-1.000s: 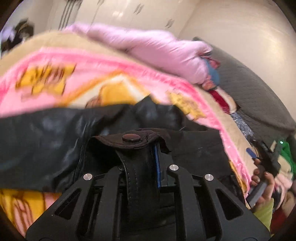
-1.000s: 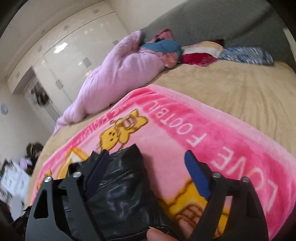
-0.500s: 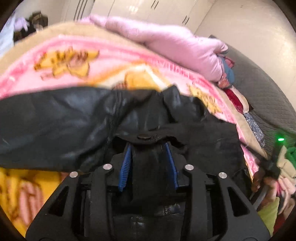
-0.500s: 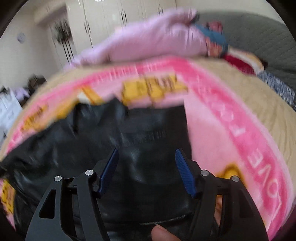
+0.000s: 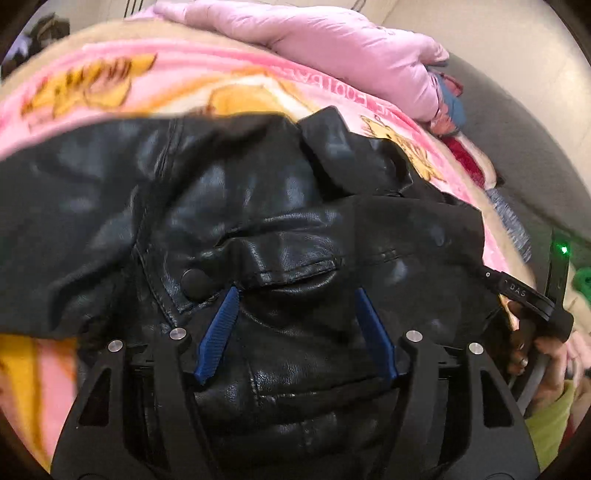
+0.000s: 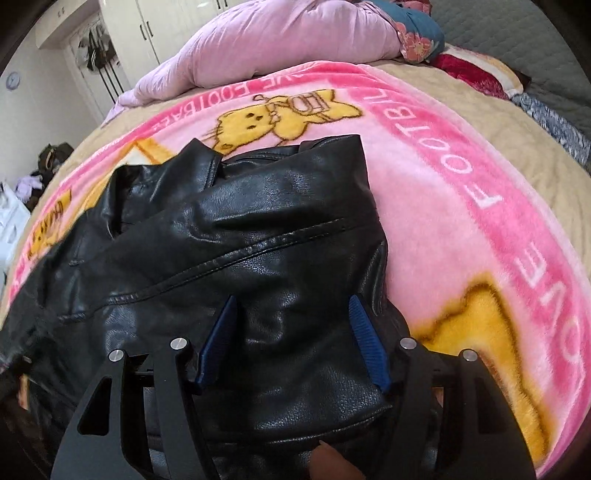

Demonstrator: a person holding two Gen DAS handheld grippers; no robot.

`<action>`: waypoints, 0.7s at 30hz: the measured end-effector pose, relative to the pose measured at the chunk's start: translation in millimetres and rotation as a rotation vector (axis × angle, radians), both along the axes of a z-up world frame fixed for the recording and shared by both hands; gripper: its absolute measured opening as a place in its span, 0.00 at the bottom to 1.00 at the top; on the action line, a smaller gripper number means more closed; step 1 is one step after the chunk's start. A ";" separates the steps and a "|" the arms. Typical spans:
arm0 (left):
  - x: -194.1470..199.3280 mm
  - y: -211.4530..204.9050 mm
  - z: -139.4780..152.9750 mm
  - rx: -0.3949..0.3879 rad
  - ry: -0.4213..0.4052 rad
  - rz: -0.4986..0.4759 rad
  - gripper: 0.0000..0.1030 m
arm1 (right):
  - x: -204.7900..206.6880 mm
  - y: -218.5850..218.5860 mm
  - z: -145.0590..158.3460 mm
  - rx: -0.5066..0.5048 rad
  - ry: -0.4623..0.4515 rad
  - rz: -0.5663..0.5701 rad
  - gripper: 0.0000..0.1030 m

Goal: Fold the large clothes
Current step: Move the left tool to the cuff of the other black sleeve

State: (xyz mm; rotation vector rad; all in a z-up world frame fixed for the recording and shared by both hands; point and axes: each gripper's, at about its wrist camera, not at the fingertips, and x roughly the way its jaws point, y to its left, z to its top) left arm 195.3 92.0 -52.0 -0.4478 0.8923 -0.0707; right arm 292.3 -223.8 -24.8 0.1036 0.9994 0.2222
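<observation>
On the pink blanket (image 6: 461, 206) the black leather jacket (image 6: 258, 236) lies half-folded — both claws, left claw (image 5: 295, 328) and right claw (image 6: 293, 339), spread, gripping nothing — so the stiff leather may spring open.

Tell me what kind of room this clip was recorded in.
Almost certainly a home bedroom. The black leather jacket lies on a pink cartoon blanket spread over a bed, with a bundled lilac duvet behind it and white wardrobe doors along the wall.
</observation>
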 end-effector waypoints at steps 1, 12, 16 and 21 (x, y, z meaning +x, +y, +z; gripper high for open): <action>-2.0 -0.1 0.0 0.000 -0.007 -0.002 0.55 | 0.1 -0.7 0.0 0.007 0.001 -0.003 0.60; -23.1 -4.4 23.8 -0.023 -0.038 0.012 0.68 | -19.2 -8.1 15.5 0.121 0.010 -0.024 0.65; -30.3 -2.5 32.1 -0.027 -0.047 0.019 0.77 | -26.1 -7.9 19.7 0.130 0.009 -0.025 0.72; -37.6 1.7 40.3 -0.031 -0.042 0.059 0.91 | -48.0 -5.3 32.1 0.136 -0.050 -0.046 0.93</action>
